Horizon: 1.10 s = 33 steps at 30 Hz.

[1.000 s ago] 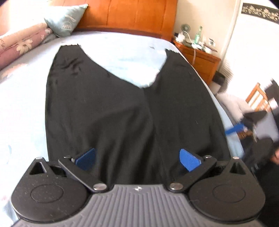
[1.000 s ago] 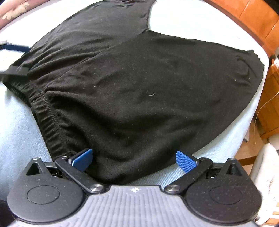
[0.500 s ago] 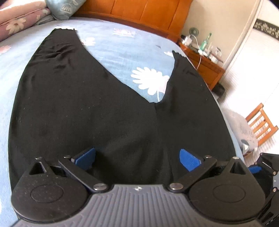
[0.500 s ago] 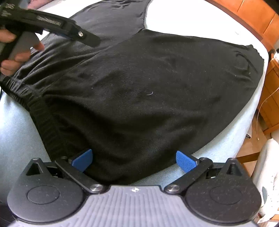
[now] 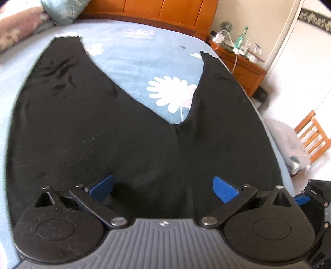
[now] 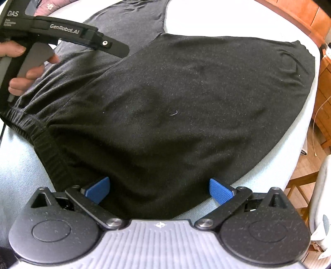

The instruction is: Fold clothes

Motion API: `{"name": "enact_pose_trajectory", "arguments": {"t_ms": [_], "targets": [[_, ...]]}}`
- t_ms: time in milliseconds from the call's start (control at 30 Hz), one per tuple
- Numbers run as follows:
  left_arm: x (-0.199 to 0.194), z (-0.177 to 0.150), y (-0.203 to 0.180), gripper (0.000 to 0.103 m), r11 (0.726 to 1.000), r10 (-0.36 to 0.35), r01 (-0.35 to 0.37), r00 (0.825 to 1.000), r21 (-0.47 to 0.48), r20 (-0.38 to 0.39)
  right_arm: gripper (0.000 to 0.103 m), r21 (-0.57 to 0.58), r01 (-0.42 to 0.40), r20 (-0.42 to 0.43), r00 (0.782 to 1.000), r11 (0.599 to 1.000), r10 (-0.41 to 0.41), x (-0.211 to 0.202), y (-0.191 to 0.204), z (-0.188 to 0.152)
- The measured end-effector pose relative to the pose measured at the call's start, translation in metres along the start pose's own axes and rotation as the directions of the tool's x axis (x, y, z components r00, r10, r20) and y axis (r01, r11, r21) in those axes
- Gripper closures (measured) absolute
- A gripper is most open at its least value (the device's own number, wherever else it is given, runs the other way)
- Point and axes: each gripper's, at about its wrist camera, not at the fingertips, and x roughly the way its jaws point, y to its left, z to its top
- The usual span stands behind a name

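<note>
Black trousers [image 5: 99,124] lie spread flat on the bed, both legs pointing toward the headboard in a V. My left gripper [image 5: 163,189] hangs open over the waist end, near the middle seam, nothing between its blue pads. In the right wrist view the same trousers [image 6: 186,99] fill the frame, the ribbed waistband [image 6: 49,153] at the lower left. My right gripper [image 6: 158,189] is open above the trousers' right hip edge. A hand holds the other gripper's handle [image 6: 68,35] at the upper left of that view.
The bed [image 5: 144,53] has a light blue sheet with white flowers and an orange wooden headboard [image 5: 157,10]. Pillows [image 5: 62,10] lie at the far left. A nightstand [image 5: 238,60] with bottles stands at the right, a wooden chair [image 5: 312,134] beside the bed.
The left gripper has swung in over the waist of the trousers and dropped closer to the cloth. The right gripper has stayed almost still. Both remain open.
</note>
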Motion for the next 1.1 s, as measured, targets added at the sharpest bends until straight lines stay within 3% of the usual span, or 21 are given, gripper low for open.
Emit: {"name": "enact_pose_trajectory", "arguments": {"t_ms": [167,333,667,867,1100], "targets": [[-0.025,-0.022,-0.032,0.001,0.993,-0.04,0.038,0.999,0.112,0.016,0.0,-0.002,0.001,0.019,1.0,1.0,-0.001,-0.002,-0.001,-0.001],[-0.011,-0.045,-0.031,0.001,0.997,-0.039,0.044,0.997,0.064,-0.073,0.0,0.001,-0.007,0.012,1.0,1.0,0.007,-0.001,-0.003,0.0],[-0.014,-0.047,-0.018,0.001,0.993,-0.111,0.113,0.992,0.031,-0.054,0.0,0.01,-0.02,-0.015,1.0,1.0,0.02,0.0,-0.005,0.007],[-0.014,-0.054,-0.019,0.001,0.992,-0.108,0.108,0.994,0.065,-0.015,0.0,0.031,-0.027,-0.008,1.0,0.999,0.027,0.0,-0.005,0.005],[-0.016,-0.045,-0.021,0.001,0.992,-0.09,0.094,0.994,0.078,-0.055,0.0,0.016,-0.022,-0.023,0.999,1.0,0.022,0.002,-0.002,0.007]]}}
